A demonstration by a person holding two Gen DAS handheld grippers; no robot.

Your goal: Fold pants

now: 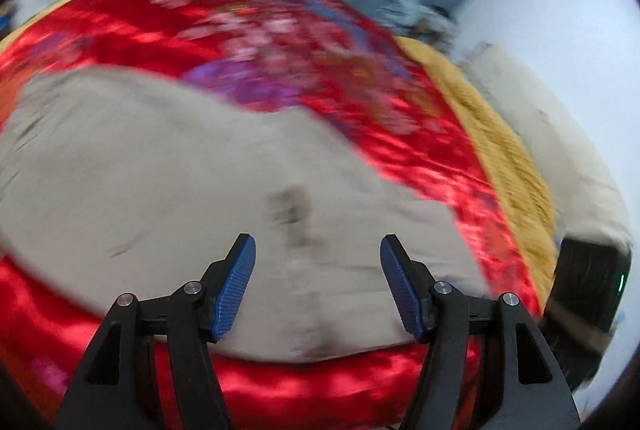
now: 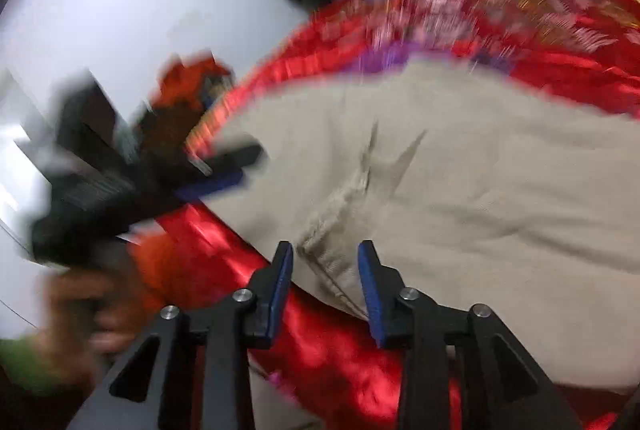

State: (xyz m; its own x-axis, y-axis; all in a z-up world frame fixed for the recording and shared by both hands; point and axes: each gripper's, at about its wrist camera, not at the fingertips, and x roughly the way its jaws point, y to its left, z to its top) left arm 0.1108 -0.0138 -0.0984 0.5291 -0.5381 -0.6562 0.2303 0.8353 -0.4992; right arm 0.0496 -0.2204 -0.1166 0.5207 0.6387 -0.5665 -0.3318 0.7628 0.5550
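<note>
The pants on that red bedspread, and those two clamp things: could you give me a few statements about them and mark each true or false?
1. The pants are beige and lie on a red floral bedspread. True.
2. The left gripper is clamped shut on the cloth. False: its jaws stand wide open, holding nothing.
3. The right gripper is open, its tips near the pants' stitched edge. True.
4. The pants hang in the air between the grippers. False: they lie on the bedspread.
5. In the right wrist view, the left gripper shows at the pants' left end. True, though blurred.
</note>
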